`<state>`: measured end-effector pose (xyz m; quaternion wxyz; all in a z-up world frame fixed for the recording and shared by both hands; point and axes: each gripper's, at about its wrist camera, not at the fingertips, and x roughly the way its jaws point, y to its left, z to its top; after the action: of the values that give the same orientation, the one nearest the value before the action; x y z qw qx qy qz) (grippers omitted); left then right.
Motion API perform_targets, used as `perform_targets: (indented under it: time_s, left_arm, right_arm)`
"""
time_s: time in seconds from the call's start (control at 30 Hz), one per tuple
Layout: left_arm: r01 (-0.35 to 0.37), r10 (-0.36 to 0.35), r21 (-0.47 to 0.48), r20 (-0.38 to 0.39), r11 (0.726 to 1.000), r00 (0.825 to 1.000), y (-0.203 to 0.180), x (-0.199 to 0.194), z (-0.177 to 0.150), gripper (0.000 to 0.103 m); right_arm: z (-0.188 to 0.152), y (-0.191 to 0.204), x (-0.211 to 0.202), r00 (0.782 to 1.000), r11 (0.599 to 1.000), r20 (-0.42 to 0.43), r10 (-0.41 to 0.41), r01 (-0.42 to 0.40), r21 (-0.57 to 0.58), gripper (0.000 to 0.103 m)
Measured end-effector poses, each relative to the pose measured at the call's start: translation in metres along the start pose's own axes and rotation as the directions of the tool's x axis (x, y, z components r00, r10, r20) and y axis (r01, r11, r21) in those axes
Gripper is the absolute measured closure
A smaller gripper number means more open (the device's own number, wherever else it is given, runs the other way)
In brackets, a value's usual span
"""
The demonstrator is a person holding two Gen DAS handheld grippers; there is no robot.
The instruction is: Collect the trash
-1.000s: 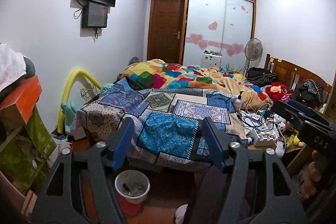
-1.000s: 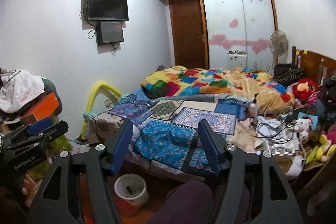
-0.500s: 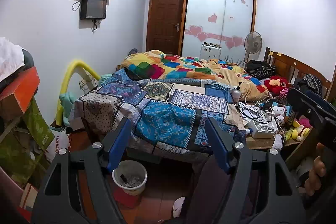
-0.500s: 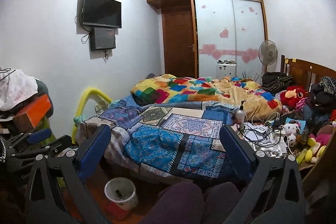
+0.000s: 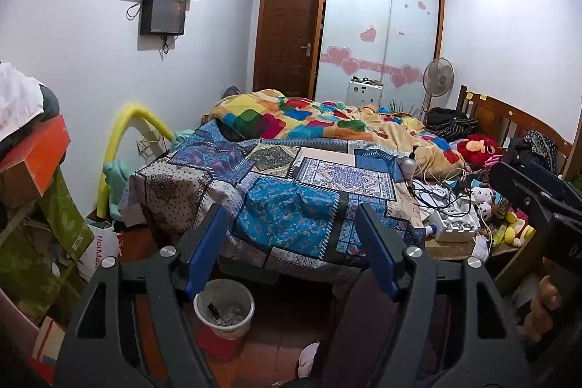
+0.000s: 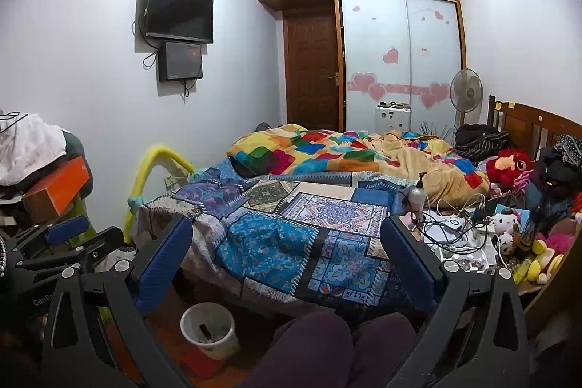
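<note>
Biggest change over the last second: the right gripper (image 6: 287, 264) went from half-closed to spread wide, pinching nothing, and its view pulled back a bit. The left gripper (image 5: 291, 250) barely moved, fingers apart and also holding nothing. The white bin (image 6: 208, 330) sits on the floor at about 7 o'clock in the right view, some scraps already inside. Looks like the right one's readying for a grab, but I can't tell what's the target.

Ahead of me a bed (image 5: 291, 191) lies under a patchwork blanket (image 6: 291, 235), with a bright quilt (image 6: 327, 151) bunched behind. A TV (image 6: 178, 11) hangs on the left wall, a fan (image 6: 466, 91) stands by the wardrobe (image 6: 400, 60), and cables (image 6: 451, 224) tangle near plush toys (image 6: 509, 162).
</note>
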<state>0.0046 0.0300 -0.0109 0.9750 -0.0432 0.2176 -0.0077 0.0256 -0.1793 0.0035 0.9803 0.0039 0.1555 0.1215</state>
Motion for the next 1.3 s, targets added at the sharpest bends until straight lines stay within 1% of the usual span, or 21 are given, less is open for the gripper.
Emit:
perform_targets:
  time_s: [0.4, 0.43, 0.5, 0.53, 0.6, 0.93, 1.1, 1.3]
  left_arm:
    - [-0.005, 0.005, 0.002, 0.013, 1.0, 1.0, -0.004, -0.006, 0.002, 0.03]
    - [-0.007, 0.007, 0.004, 0.015, 1.0, 1.0, -0.005, -0.006, 0.002, 0.029]
    - [-0.017, 0.017, 0.002, 0.027, 1.0, 0.999, -0.004, -0.009, 0.001, 0.008]
    - [-0.028, 0.028, -0.002, 0.045, 1.0, 0.999, -0.004, -0.011, 0.001, 0.007]
    - [-0.037, 0.036, 0.0, 0.068, 0.999, 0.997, -0.006, -0.015, 0.002, 0.007]
    - [-0.037, 0.036, 0.002, 0.072, 0.999, 0.997, -0.005, -0.019, 0.003, 0.006]
    - [-0.04, 0.04, -0.003, 0.078, 0.999, 0.996, -0.002, -0.022, 0.003, 0.003]
    - [-0.035, 0.035, -0.001, 0.084, 0.999, 0.996, -0.001, -0.023, 0.003, 0.002]
  right_arm:
    - [0.001, -0.001, -0.002, 1.0, 1.0, -0.003, 0.007, -0.007, -0.004, 0.0]
    - [0.001, -0.001, -0.002, 1.0, 1.0, -0.002, 0.006, -0.006, -0.004, 0.0]
    - [0.001, 0.0, -0.002, 1.0, 1.0, -0.002, 0.007, -0.007, -0.004, 0.0]
    - [0.001, 0.0, -0.002, 1.0, 1.0, -0.002, 0.006, -0.006, -0.004, 0.0]
    - [0.002, 0.0, -0.002, 1.0, 1.0, -0.001, 0.007, -0.007, -0.005, 0.0]
    - [0.004, 0.0, -0.004, 1.0, 1.0, 0.001, 0.012, -0.012, -0.011, 0.0]
    - [0.003, 0.0, -0.004, 1.0, 1.0, 0.001, 0.013, -0.013, -0.011, 0.0]
    - [0.003, 0.0, -0.004, 1.0, 1.0, 0.0, 0.014, -0.014, -0.012, 0.0]
